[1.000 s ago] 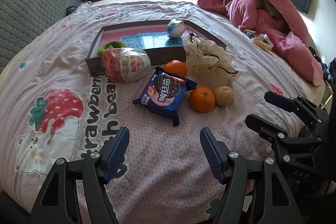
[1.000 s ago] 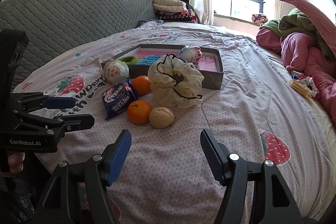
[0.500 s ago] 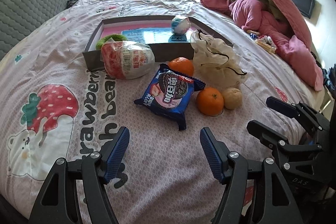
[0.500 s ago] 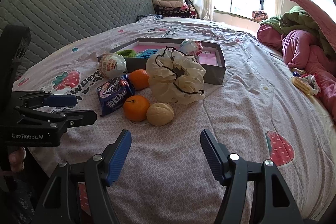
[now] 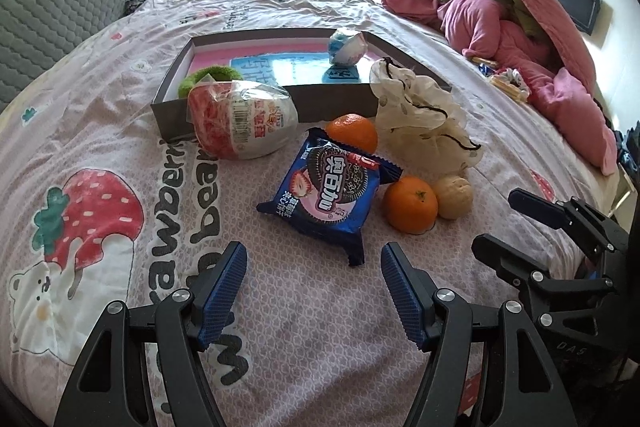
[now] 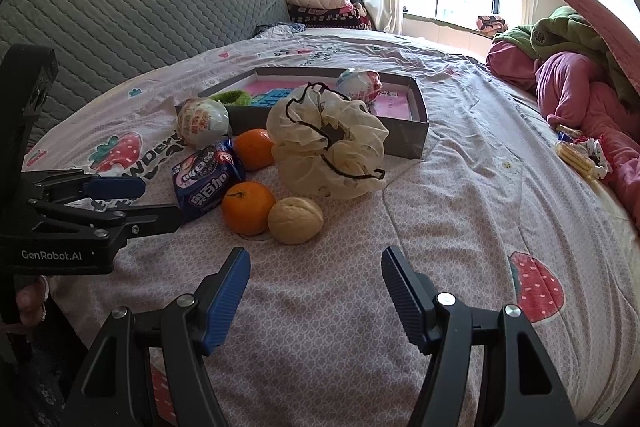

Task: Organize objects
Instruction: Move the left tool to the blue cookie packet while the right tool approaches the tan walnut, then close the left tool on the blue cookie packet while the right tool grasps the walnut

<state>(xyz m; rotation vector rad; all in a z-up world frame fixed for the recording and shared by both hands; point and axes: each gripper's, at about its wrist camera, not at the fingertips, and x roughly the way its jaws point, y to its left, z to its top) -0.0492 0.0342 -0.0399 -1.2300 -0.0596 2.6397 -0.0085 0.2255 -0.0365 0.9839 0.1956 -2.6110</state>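
Where scrunchie (image 5: pixel 424 115) overlaps, box (image 5: pixel 240 105) corner hidden.

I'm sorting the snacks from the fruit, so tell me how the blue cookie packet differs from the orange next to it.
The blue cookie packet is a flat, printed wrapper with crimped ends; the near orange is round, plain and unwrapped. The packet covers more of the bedspread and lies tilted, while the orange sits stem up. The packet lies nearer the left gripper. Both rest outside the grey box.
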